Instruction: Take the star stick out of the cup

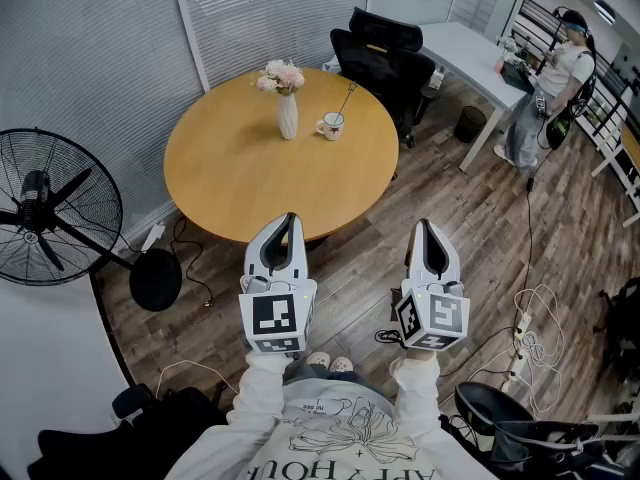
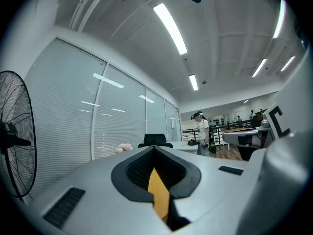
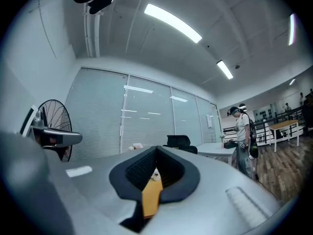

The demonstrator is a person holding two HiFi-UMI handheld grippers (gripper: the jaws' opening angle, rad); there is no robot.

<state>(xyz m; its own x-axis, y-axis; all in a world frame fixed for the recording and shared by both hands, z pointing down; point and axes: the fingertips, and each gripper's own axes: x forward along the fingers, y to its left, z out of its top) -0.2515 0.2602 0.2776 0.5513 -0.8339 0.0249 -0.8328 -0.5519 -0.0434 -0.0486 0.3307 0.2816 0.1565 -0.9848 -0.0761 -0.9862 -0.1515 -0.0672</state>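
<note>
A white cup (image 1: 331, 125) stands on the round wooden table (image 1: 240, 178), with the thin star stick (image 1: 346, 98) leaning out of it toward the back right. Both grippers hang over the floor in front of the table's near edge, well short of the cup. My left gripper (image 1: 290, 219) is shut and holds nothing. My right gripper (image 1: 422, 226) is shut too and holds nothing. In the right gripper view the cup (image 3: 155, 175) shows small through the notch between the closed jaws. The left gripper view shows only a sliver of the table (image 2: 157, 192) there.
A white vase of pink flowers (image 1: 286, 100) stands left of the cup. Black office chairs (image 1: 385, 53) sit behind the table, beside a white desk (image 1: 470, 53). A floor fan (image 1: 50, 213) stands at the left. A person (image 1: 545, 93) stands at the far right. Cables (image 1: 525, 318) lie on the floor.
</note>
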